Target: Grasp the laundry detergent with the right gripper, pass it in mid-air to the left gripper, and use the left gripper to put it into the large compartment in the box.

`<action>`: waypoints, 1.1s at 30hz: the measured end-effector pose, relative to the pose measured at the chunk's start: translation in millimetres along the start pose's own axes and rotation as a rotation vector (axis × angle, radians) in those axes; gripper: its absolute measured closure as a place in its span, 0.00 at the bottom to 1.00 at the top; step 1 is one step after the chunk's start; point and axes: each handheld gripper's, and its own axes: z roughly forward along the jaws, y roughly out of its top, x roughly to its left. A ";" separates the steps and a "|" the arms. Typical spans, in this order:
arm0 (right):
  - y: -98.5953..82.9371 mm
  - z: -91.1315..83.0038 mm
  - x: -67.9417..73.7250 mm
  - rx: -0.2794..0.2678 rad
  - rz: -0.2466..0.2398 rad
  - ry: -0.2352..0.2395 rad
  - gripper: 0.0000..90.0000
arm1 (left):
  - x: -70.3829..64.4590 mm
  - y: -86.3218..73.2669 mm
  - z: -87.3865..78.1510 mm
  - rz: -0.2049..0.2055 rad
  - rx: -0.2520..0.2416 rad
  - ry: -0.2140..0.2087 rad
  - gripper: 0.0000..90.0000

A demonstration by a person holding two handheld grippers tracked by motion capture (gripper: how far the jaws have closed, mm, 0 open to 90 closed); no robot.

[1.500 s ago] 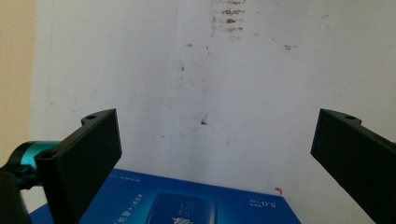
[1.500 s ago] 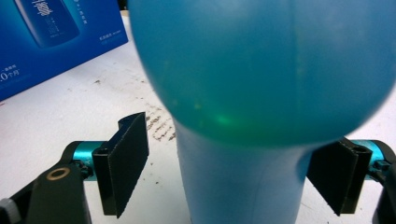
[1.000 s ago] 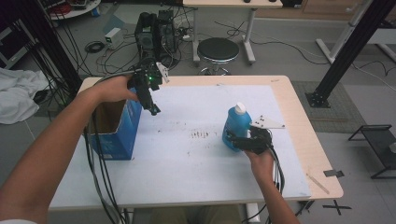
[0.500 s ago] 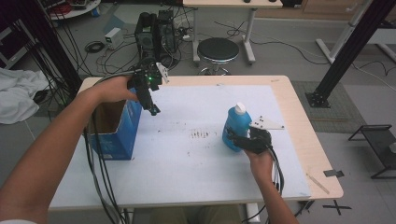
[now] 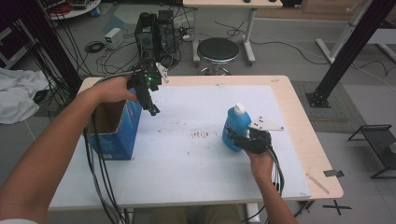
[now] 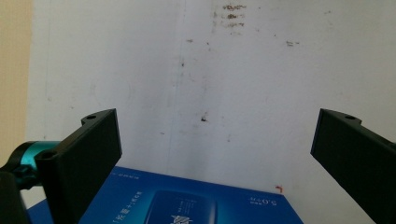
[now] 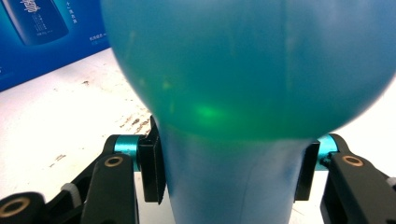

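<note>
White-topped table (image 5: 187, 186) in a cable-strewn lab. Right gripper (image 5: 243, 138) clamped on upright blue bottle (image 5: 236, 125) near right edge, ready for lifting. Left gripper (image 5: 148, 100), jaws spread and empty, above open blue box (image 5: 122, 130) at left edge, apparently awaiting it.

I see a black round stool (image 5: 217, 49) just beyond the table's far edge, with a dark computer tower (image 5: 156, 29) beside it among loose cables. A white cloth (image 5: 16, 95) lies heaped on the floor, and a black frame post (image 5: 343, 53) slants opposite.

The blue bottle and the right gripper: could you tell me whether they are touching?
Touching. In the right gripper view, the right gripper has both black jaws pressed flat against the sides of the blue bottle, with no gap showing.
</note>
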 end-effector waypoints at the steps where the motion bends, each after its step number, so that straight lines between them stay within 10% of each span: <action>1: 0.3 0.1 0.7 0.001 0.007 -0.004 0.48 | 0.0 0.1 -0.2 0.001 -0.001 0.001 0.02; 6: 5.0 -5.7 -1.0 0.019 0.000 0.035 0.49 | -3.6 1.7 -2.2 0.003 -0.007 0.000 0.02; 9: 12.6 -9.0 -4.7 -0.002 -0.087 0.062 0.49 | -7.0 4.4 -4.5 0.017 -0.009 0.005 0.02; 33: 59.5 -39.8 -9.5 0.080 -0.230 0.523 0.49 | -51.3 27.7 -19.8 0.063 -0.015 -0.001 0.02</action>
